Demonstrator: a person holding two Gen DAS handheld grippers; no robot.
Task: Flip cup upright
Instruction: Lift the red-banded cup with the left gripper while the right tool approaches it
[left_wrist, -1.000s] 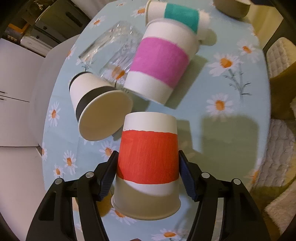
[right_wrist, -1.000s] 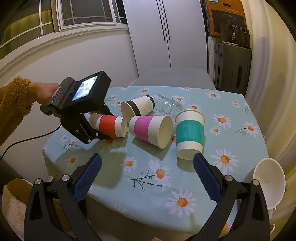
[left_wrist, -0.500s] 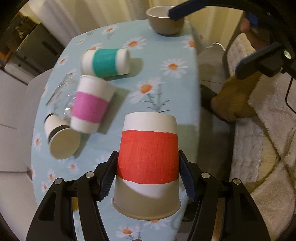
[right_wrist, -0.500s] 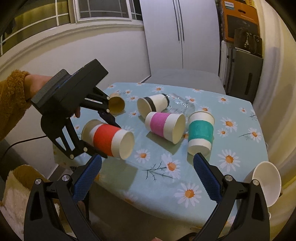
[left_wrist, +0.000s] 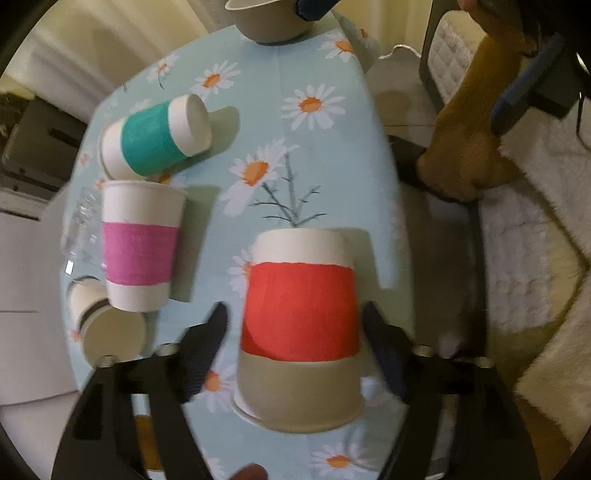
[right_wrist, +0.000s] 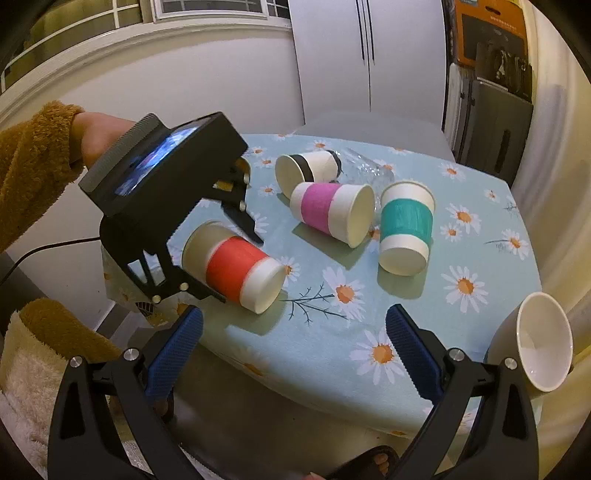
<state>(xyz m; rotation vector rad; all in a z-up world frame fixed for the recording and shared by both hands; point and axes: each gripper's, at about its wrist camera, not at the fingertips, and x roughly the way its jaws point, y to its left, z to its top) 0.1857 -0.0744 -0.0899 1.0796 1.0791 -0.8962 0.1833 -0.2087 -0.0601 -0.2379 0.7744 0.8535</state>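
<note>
A paper cup with a red band (left_wrist: 300, 314) sits between the fingers of my left gripper (left_wrist: 295, 332), tilted with its base toward the daisy tablecloth (left_wrist: 321, 155). The jaws stand slightly wider than the cup, with a gap at each side. In the right wrist view the red cup (right_wrist: 236, 271) hangs at the table's front left edge, base pointing right and down, under the left gripper (right_wrist: 207, 266). My right gripper (right_wrist: 295, 347) is open and empty, off the table's near edge.
A pink-banded cup (right_wrist: 332, 208), a black-banded cup (right_wrist: 306, 171) and a clear glass (right_wrist: 367, 170) lie on their sides. A teal-banded cup (right_wrist: 406, 229) stands tilted. A white bowl (right_wrist: 541, 341) sits at the right edge.
The left gripper has turned the red cup over, so its base now points down toward the table. Its jaws have opened off the cup's sides. The right gripper stayed put.
</note>
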